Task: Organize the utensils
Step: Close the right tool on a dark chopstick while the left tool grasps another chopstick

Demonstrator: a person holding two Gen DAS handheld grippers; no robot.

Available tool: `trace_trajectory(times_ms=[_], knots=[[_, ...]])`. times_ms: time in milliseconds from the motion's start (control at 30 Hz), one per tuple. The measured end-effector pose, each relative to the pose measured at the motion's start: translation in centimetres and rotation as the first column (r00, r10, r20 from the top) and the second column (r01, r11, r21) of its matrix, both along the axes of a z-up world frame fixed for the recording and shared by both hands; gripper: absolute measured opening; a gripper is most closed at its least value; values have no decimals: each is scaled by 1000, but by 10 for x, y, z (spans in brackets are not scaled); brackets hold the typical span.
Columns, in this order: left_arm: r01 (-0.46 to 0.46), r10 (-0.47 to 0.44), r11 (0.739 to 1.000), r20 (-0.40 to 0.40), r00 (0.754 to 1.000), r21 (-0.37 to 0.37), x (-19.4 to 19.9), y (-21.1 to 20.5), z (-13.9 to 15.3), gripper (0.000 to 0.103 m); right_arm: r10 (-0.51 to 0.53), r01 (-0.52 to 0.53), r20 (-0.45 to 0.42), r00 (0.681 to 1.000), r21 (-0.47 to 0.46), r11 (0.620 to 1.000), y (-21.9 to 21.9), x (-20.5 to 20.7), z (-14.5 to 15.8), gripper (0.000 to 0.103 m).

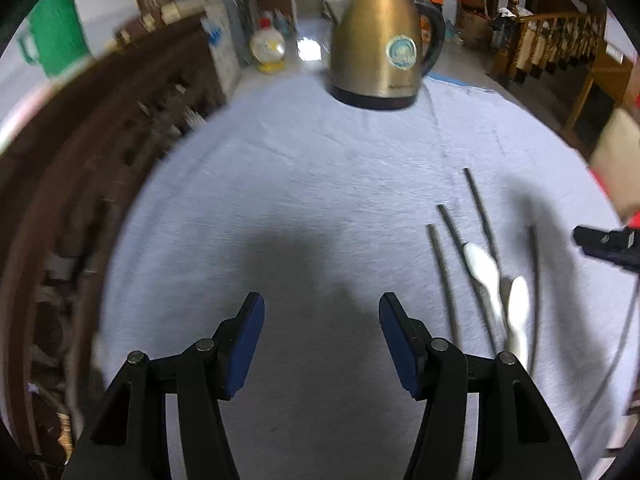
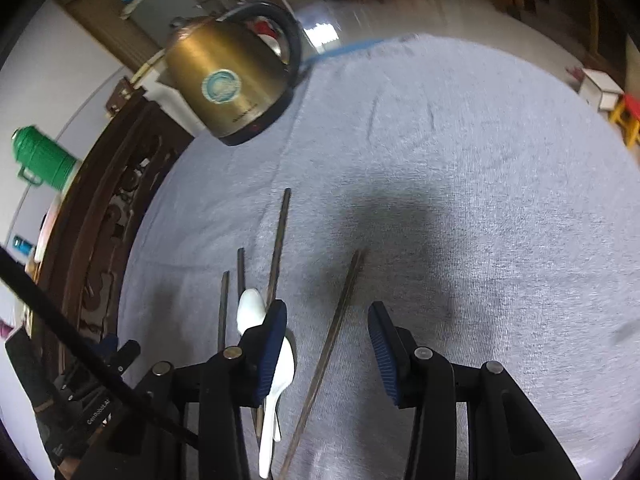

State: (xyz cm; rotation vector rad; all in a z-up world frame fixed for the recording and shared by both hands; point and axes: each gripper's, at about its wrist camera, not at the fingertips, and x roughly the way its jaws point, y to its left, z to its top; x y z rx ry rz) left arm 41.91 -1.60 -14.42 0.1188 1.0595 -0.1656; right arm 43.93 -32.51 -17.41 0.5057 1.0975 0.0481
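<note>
Left gripper (image 1: 322, 312) jaws apart, empty, over bare grey cloth (image 1: 304, 184). Right gripper (image 2: 328, 320) jaws apart, nothing clamped; one chopstick (image 2: 332, 340) between fingers, long axis pointing away. White spoons (image 2: 250, 312), remaining chopsticks (image 2: 280, 240) just left. Brass kettle (image 2: 228, 84) far ahead-left.

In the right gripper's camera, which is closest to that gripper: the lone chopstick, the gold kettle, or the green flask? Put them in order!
1. Lone chopstick: lying on the cloth between the open fingers of the right gripper.
2. Gold kettle: at the cloth's far edge, upper left.
3. Green flask: beyond the table, far left.
</note>
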Motion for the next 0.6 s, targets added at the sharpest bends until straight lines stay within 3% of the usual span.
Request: trace_trajectory(times_ms=[100,233,600], knots=[[16,-21,999,-98,995,-47,24,-4,-9,61,-20,19,-57,998,-15,1000,0,16,-7,45],[68,-87,994,-230,969,-90,46,-18,-22,61,-28,26,-140,990,-18,999,2,37,-20,37],[120,-115,993,-460,880,-18,90,-66,-46,61,-23,-12,-296,955,-115,993,19,81,-49,27]])
